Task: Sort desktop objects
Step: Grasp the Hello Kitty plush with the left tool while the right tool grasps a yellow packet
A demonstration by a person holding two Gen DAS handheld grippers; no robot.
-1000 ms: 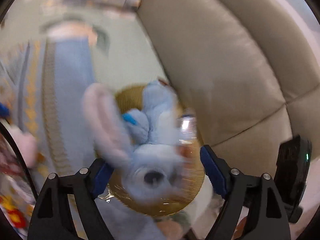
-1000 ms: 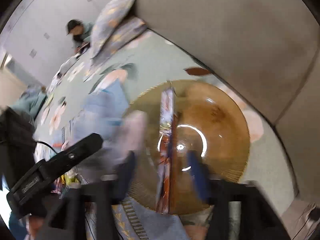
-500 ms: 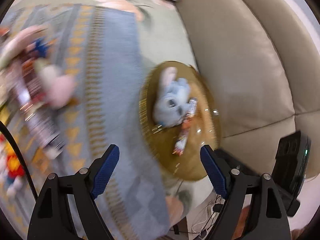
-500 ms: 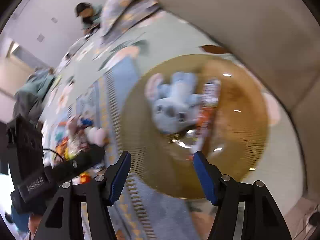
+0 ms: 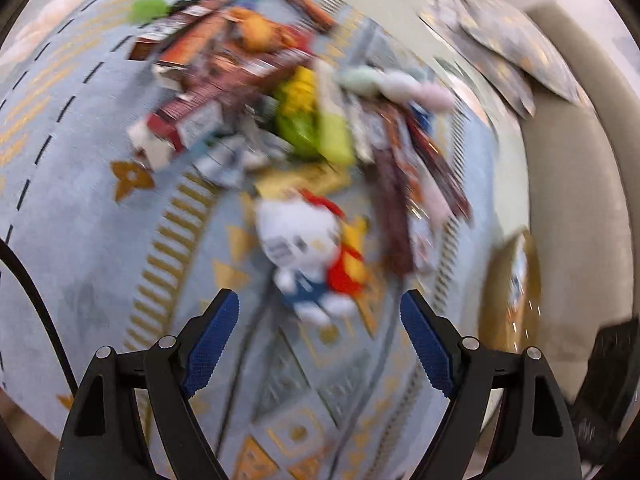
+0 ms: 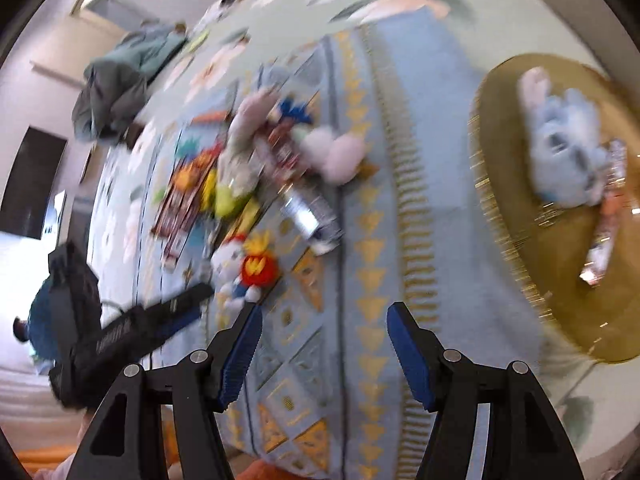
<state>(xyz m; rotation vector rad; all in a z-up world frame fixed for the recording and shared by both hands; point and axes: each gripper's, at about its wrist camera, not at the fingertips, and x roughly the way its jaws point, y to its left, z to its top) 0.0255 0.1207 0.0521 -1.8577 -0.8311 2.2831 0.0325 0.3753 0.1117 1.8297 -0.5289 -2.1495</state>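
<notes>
My left gripper (image 5: 319,312) is open and empty, held above the blue patterned rug (image 5: 100,220). Just beyond its fingertips lies a white plush toy with a red bow (image 5: 300,236); it also shows in the right wrist view (image 6: 232,260). Behind it is a blurred pile of snack packets and plush toys (image 5: 280,92). My right gripper (image 6: 322,320) is open and empty over the rug (image 6: 400,100). An amber glass plate (image 6: 500,184) at the right holds a blue plush rabbit (image 6: 564,156) and a snack packet (image 6: 608,208). The plate's edge shows in the left wrist view (image 5: 496,292).
A beige sofa (image 5: 568,160) runs along the right with patterned cushions (image 5: 504,40). A clear plastic bottle (image 6: 310,216) and a pink plush (image 6: 336,152) lie in the pile. The left gripper's body (image 6: 132,328) shows at the lower left of the right wrist view.
The left gripper let go of the blue rabbit into the plate, then swung left to the pile. The right gripper pulled back from the plate. Both views are motion-blurred.
</notes>
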